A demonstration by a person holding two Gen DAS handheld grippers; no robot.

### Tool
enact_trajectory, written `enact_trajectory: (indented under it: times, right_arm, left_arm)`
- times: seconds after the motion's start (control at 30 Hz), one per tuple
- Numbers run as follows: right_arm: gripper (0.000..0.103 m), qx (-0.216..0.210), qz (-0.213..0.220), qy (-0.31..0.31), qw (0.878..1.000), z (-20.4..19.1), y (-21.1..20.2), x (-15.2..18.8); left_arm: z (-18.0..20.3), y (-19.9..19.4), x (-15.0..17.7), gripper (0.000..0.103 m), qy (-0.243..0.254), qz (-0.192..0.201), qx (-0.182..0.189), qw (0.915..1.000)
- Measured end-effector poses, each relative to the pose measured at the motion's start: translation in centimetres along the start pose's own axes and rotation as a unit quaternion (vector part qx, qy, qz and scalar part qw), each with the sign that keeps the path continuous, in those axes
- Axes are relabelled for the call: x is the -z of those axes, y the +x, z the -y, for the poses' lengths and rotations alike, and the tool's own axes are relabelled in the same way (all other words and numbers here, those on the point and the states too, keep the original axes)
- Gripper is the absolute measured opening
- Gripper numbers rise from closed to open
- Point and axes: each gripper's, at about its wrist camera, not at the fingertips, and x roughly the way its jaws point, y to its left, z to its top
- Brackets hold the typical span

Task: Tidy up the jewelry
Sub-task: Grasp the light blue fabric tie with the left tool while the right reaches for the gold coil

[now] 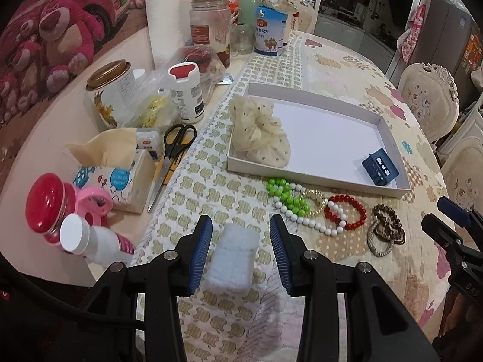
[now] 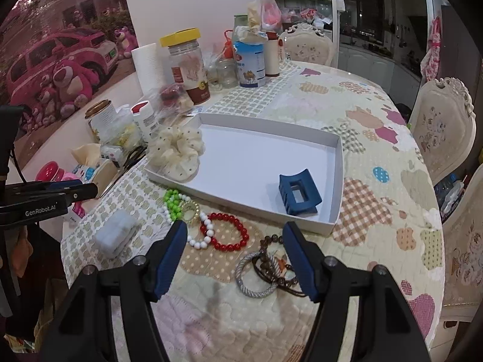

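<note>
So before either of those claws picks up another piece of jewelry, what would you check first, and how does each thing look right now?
1. Left gripper open: ok.
2. Right gripper open: ok.
3. White tray has bare floor between scrunchie and blue hair claw: ok.
4. Red bracelet lies free of others: not ok, white beads cross it.
5. White fluffy item lined up between left fingers: ok.
6. Grey ring separate from brown beads: cannot tell.

Bare white floor is lying open across the middle of the tray (image 2: pixel 336 157) between the scrunchie (image 2: pixel 178 152) and the hair clip (image 2: pixel 299 194), while bracelets (image 2: pixel 228 230) are crowding its near rim and jars (image 1: pixel 208 21), bottles and scissors (image 1: pixel 172 154) are blocking the table's (image 2: pixel 377 138) left side.
</note>
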Motion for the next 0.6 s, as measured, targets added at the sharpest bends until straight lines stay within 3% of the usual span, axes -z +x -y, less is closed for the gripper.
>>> enact_trajectory:
  times: [0.23, 0.6]
  right_arm:
    - [0.069, 0.005, -0.002, 0.002, 1.000, 0.5, -0.4, 0.8]
    - [0.069, 0.011, -0.042, 0.028, 0.999, 3.6, 1.2, 4.1]
  left_arm:
    - [-1.0, 0.2, 0.9, 0.039, -0.021, -0.015, 0.014, 0.9996]
    - [-3.2, 2.8, 2.9, 0.039, -0.069, -0.067, 0.046, 0.9943]
